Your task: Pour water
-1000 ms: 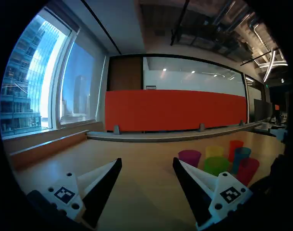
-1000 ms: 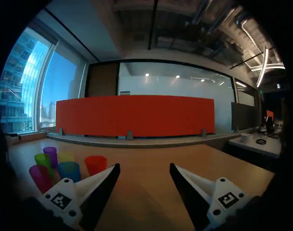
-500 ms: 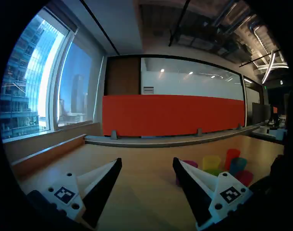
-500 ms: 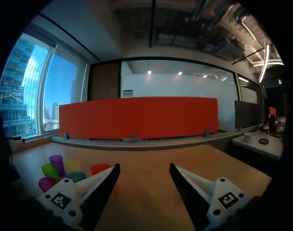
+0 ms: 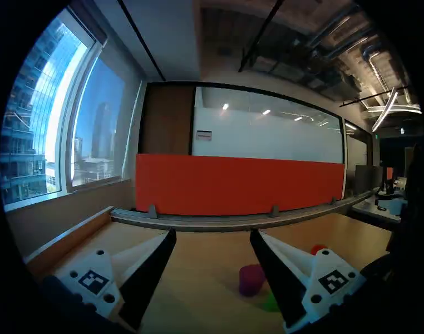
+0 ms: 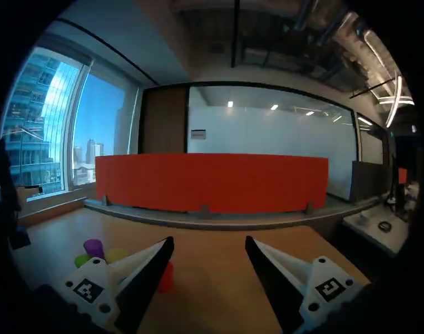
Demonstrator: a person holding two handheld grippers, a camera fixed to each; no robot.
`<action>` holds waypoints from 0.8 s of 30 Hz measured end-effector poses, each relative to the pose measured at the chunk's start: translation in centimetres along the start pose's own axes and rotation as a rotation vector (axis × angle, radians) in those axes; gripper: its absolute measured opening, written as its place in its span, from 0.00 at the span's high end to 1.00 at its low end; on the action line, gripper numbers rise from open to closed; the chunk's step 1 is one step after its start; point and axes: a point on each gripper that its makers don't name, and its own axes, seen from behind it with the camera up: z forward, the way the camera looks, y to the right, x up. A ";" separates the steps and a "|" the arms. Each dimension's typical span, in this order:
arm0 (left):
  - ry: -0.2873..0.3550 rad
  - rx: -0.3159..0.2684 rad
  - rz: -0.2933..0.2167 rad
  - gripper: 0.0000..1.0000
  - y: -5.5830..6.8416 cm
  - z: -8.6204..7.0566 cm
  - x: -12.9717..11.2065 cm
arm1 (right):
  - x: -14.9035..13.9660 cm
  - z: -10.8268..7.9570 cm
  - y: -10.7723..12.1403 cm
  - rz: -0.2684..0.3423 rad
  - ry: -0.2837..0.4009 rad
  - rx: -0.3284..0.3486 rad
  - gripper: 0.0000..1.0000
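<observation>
The left claw (image 5: pixel 212 247) and right claw (image 6: pixel 208 250) both hang released and empty above the wooden worktop (image 5: pixel 206 292), where the coloured cups (image 6: pixel 93 247) stand clustered, partly hidden behind the claws' fingers.

Coloured plastic cups, grouped on the wooden table (image 5: pixel 212 267).
Left gripper view: a purple cup (image 5: pixel 251 279) stands in plain sight. A green cup (image 5: pixel 270 303) is just beside it and mostly hidden, and a red cup (image 5: pixel 318 249) farther back shows its top alone. Right gripper view: the purple cup (image 6: pixel 93 247), green cup (image 6: pixel 82 260) and yellow cup (image 6: pixel 116 255) stand close together, and the red cup (image 6: pixel 166 276) stands apart from them, nearer the camera. Contents cannot be told.
</observation>
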 end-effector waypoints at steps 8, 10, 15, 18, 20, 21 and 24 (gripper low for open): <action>-0.009 -0.042 0.005 0.02 0.1 0.3 3.3 | 3.9 0.3 -0.4 -0.017 0.011 0.016 0.01; -0.017 -0.050 0.014 0.01 0.1 0.4 3.7 | 4.6 0.4 -0.5 -0.008 0.016 0.023 0.01; -0.046 -0.083 0.025 0.02 0.5 0.6 4.4 | 5.9 0.4 -0.6 0.014 0.023 0.043 0.01; -0.052 -0.109 0.030 0.02 0.9 0.7 4.8 | 6.2 0.4 -0.8 0.016 0.025 0.058 0.01; -0.058 -0.126 0.035 0.02 1.1 0.8 4.9 | 6.4 0.3 -1.0 0.010 0.026 0.075 0.01; -0.061 -0.135 0.038 0.02 1.3 0.8 4.9 | 6.5 0.2 -1.2 0.007 0.027 0.087 0.01; -0.072 -0.169 0.048 0.02 1.9 1.0 4.8 | 6.6 0.0 -2.2 -0.002 0.029 0.137 0.01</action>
